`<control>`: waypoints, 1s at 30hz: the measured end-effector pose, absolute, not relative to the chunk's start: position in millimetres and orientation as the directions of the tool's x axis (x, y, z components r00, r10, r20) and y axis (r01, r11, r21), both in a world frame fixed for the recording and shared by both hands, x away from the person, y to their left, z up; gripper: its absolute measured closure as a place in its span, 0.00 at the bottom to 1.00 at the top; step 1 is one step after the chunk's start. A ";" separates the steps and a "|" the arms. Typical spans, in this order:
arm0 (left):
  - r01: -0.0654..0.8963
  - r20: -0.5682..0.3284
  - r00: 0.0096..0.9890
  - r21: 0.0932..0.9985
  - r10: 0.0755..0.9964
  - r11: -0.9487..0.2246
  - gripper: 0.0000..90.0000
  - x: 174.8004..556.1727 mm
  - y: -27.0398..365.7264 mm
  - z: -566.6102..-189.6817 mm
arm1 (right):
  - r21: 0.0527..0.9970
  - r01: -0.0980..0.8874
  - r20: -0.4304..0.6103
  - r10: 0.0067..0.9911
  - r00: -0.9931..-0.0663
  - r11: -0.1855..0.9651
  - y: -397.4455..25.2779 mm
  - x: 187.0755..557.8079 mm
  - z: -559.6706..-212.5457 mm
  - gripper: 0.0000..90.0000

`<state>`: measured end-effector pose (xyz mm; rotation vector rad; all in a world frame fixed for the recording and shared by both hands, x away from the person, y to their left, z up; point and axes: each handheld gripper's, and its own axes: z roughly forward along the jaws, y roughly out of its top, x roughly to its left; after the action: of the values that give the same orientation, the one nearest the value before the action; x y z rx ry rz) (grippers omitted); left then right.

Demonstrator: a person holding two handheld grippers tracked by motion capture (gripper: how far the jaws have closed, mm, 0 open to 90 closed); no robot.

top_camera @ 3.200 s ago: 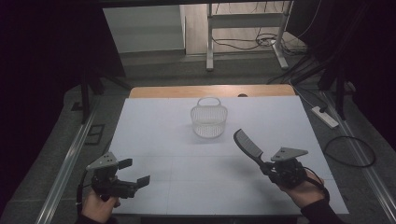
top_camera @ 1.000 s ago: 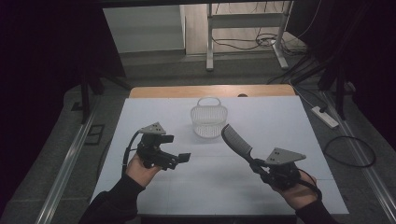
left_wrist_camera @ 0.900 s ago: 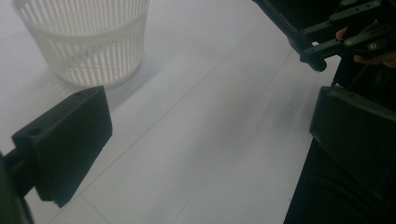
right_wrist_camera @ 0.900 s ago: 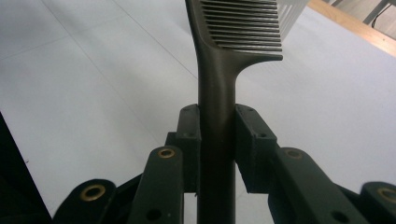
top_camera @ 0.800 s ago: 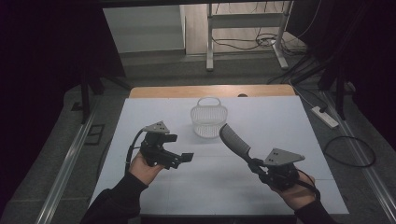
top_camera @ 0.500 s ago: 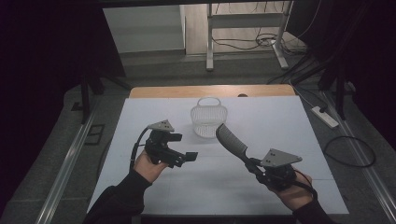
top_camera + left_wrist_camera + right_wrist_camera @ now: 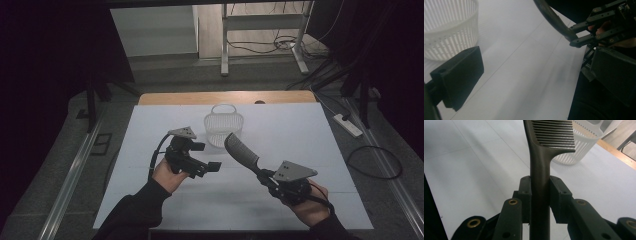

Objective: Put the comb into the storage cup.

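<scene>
Change since the earlier pictures: the left gripper [image 7: 202, 161] is standing higher up the table and closer to the basket [image 7: 223, 126] than at the start, when it was sitting low at the near left edge; the right gripper [image 7: 267, 178] is leaning further inward, so the comb [image 7: 241, 151] is pointing its toothed end closer to the basket. The basket is keeping its place.

Comb: dark, long-handled, teeth along one side. In the right gripper view its handle [image 7: 539, 192] is running straight up between the two black jaws, which are pressing on it from both sides; the toothed head [image 7: 554, 132] is rising clear above them. In the high view the comb is slanting up and to the left from the right gripper, its tip hanging just beside the near wall of the basket, not touching it as far as can be told.

Left gripper: jaws spreading wide apart, holding nothing; in the left gripper view one pad [image 7: 459, 75] is showing at the left, with the basket [image 7: 449, 32] behind it and the comb's handle [image 7: 554, 18] and the right gripper [image 7: 586, 32] farther off.

Basket: white, slatted, with a hoop handle, standing upright near the far middle of the table.

Surface: a white table [image 7: 310, 130] with a wooden strip [image 7: 180, 98] along its far edge.

Room: dim, grey floor, a metal frame [image 7: 260, 25] and loose cables [image 7: 372, 162] beyond the table, a white power strip [image 7: 348, 125] at the right
</scene>
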<state>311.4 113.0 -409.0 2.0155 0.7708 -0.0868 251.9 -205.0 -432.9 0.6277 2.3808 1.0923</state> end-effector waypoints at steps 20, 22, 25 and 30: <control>0.581 -0.421 0.797 0.730 0.434 -0.360 0.00 319.5 86.5 -419.2 | 0.791 0.185 -0.206 0.539 -0.817 0.583 -190.9 244.2 -433.5 0.81; 0.589 -0.432 0.793 0.726 0.429 -0.356 0.00 320.0 84.5 -420.7 | 0.791 0.180 -0.210 0.535 -0.818 0.585 -190.1 243.4 -433.2 0.81; 0.594 -0.442 0.790 0.724 0.425 -0.351 0.00 320.5 82.7 -421.6 | 0.792 0.172 -0.215 0.532 -0.819 0.586 -188.5 242.1 -433.4 0.81; 0.602 -0.458 0.786 0.721 0.415 -0.344 0.00 321.3 80.9 -422.7 | 0.791 0.165 -0.219 0.526 -0.822 0.589 -186.7 240.2 -434.2 0.81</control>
<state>321.3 80.9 -422.7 1.9860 0.7622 -0.2369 240.2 -186.7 -434.2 0.5529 2.3859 1.1247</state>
